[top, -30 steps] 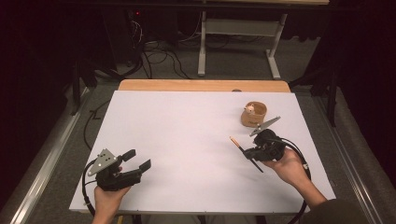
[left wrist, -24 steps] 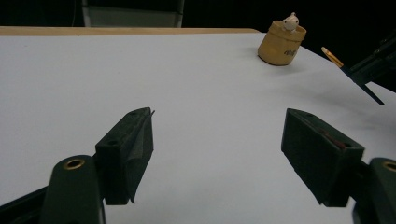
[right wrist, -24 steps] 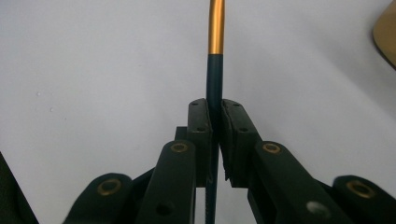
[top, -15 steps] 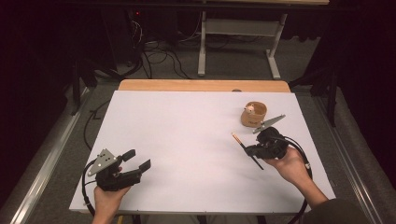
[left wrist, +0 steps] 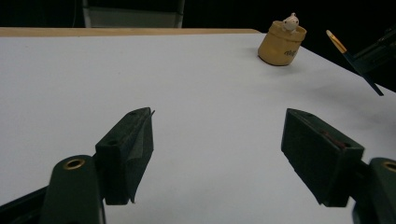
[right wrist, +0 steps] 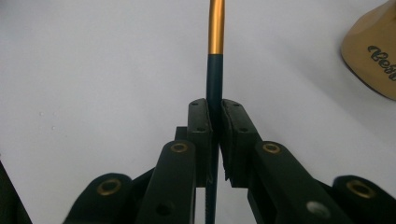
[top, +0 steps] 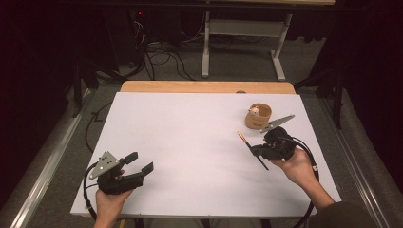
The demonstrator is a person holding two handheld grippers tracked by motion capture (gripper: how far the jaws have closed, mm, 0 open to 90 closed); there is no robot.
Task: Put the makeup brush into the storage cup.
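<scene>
A slim dark-handled brush (top: 252,150) with a gold ferrule is clamped in my right gripper (top: 259,152), held just above the white table at the right; in the right gripper view the brush (right wrist: 215,70) runs straight up between the closed pads. A tan cup (top: 259,117) with a small white figure in it stands just beyond, also seen as the cup (left wrist: 281,45) in the left gripper view. My left gripper (top: 140,162) rests near the front left edge, jaws wide apart and empty, as the left gripper (left wrist: 219,149) shows in its own view.
The white table top (top: 190,137) has a wooden strip (top: 204,87) along its far edge. Cables and a metal stand leg lie on the dark floor behind. A metal rail runs along the table's left side.
My right gripper has shifted slightly right and up the picture with the brush in it, and the brush has turned a little. The left gripper has stayed put.
</scene>
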